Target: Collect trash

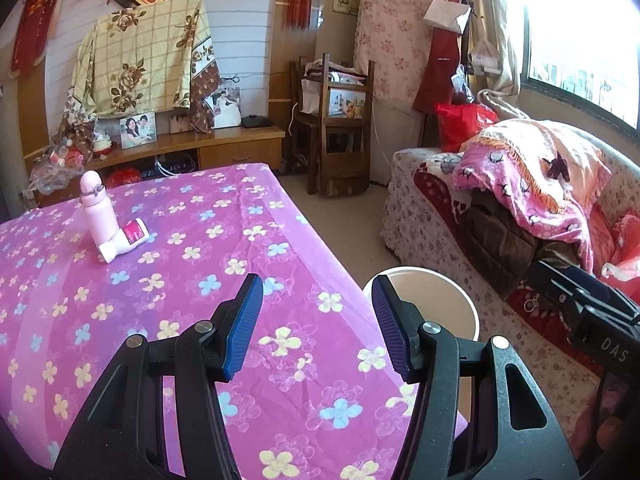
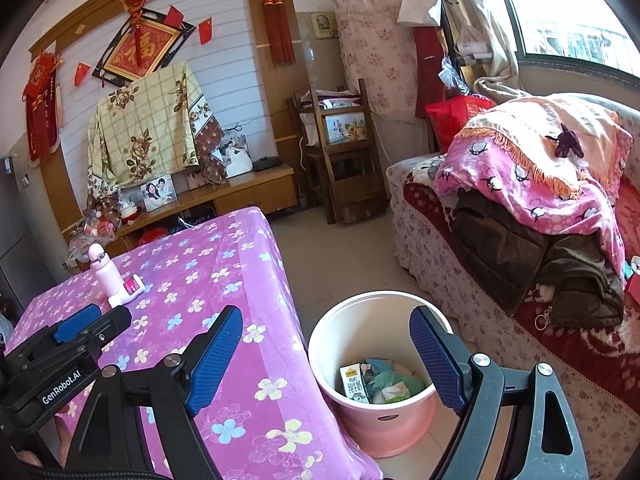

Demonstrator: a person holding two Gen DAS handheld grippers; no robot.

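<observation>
**Bin holds the trash; both tongs empty**

From my right wrist view, the pink bin stands on the floor just beside the table. Inside it I see a milk carton leaning at the left, with crumpled green and blue paper scraps next to it. My right gripper hangs above the bin, jaws spread wide, gripping nothing. My left gripper sits over the table's corner, also wide apart and empty. On the far side of the flowered cloth, a pink bottle stands upright, and a small white bottle lies touching its base.
</observation>
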